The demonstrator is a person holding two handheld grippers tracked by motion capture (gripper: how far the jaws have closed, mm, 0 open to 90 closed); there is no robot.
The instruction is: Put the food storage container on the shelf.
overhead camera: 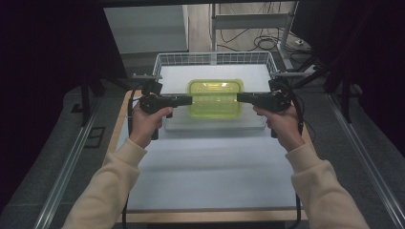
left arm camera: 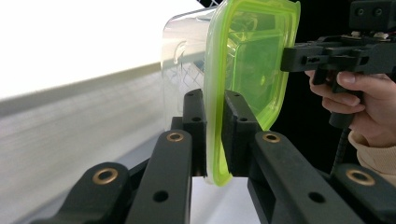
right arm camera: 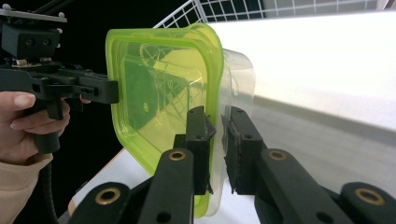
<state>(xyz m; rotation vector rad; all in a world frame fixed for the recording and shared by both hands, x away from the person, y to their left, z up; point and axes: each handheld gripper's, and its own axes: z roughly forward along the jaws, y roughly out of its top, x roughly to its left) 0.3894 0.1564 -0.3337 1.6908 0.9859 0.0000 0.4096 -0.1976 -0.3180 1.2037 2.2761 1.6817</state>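
Observation:
A clear plastic container with a lime-green lid (overhead camera: 215,98) hangs level above the white basket, held at both short ends. My left gripper (overhead camera: 188,100) is shut on its left rim, and my right gripper (overhead camera: 240,98) is shut on its right rim. In the left gripper view the container (left arm camera: 247,60) stands on edge, and my left gripper (left arm camera: 214,105) pinches the lid's edge between its pads, with the right gripper (left arm camera: 292,58) at the far end. In the right gripper view my right gripper (right arm camera: 219,121) clamps the rim of the container (right arm camera: 154,88), and the left gripper (right arm camera: 112,91) shows beyond it.
A white wire basket (overhead camera: 165,59) with a white floor stands at the back of the table, under the container. The table top (overhead camera: 210,171) in front is covered in white, with a wooden edge. Metal rails run along both sides, and cables lie on the floor behind.

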